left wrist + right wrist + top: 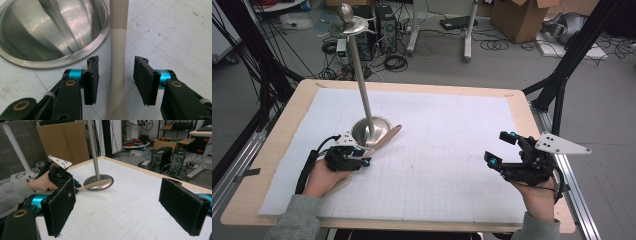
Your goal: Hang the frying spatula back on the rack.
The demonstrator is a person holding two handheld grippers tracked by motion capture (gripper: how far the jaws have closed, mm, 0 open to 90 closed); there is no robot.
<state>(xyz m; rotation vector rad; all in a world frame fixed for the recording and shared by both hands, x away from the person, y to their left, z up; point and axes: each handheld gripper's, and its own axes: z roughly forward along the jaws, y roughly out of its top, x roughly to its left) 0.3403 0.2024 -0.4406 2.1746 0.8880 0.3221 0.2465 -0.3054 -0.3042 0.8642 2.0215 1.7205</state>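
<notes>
Between left claw (115, 80) pads: wooden stick (117, 62), ungripped.

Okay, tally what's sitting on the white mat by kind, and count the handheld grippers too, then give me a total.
Metal stand with dish base and upright pole: 1
Beige stick resting against the stand's base, between the left gripper's open jaws: 1
Handheld grippers: 2, the left gripper and the right gripper
Total: 4
</notes>
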